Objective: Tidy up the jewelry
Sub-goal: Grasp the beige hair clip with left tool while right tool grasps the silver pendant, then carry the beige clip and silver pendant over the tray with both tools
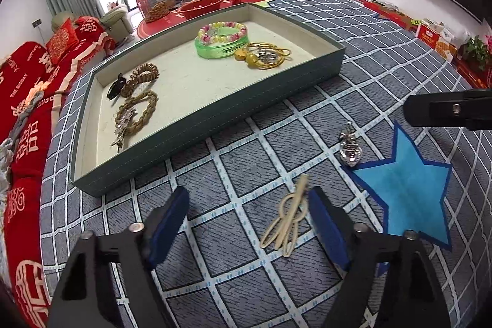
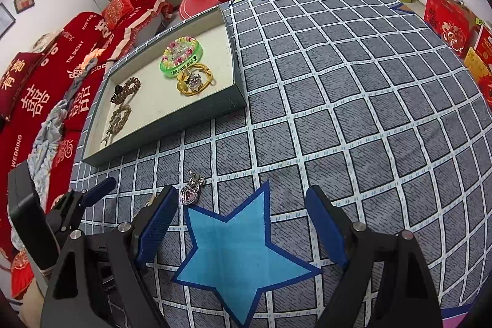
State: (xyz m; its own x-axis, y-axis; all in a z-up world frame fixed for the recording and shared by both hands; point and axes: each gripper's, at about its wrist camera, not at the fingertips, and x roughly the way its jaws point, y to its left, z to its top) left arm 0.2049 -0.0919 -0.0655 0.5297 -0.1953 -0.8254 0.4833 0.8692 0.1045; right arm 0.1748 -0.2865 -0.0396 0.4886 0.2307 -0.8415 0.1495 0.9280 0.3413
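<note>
Lower centre of the left wrist view: left hand-held gripper (image 1: 249,215) gaped wide over the checked counter (image 1: 353,29), nothing between its blue pads. A cream hair clip (image 1: 290,215) lay flat on the cloth just beside the right-hand pad, possibly touching it; could not tell. Right of that, a silver heart pendant (image 1: 350,150) rested at the upper-left edge of the blue star patch (image 1: 406,189).

Right wrist view: right hand-held gripper (image 2: 241,219) also spread open and empty, hovering above the star patch, pendant near its left fingertip.

Upper left of both views: the green tray (image 1: 215,112) already held beaded and green bangles (image 1: 222,39), a yellow ring bundle (image 1: 266,55), braided brown bands (image 1: 140,96) and a black claw clip (image 1: 116,86). Judged the sorting mostly done, with two loose pieces left on the cloth.

Handling, by judgement:
- Clip looked light, thin and springy, lying low against the fabric. Best pinched across the looped middle, pads closing on its narrow width; the tapered tip would likely slip out.
- Pendant looked small, hard and smooth-faced, liable to skate. Grip across the heart body, not the dangling bail.
- Soft cloth could bunch between the pads with either piece.
</note>
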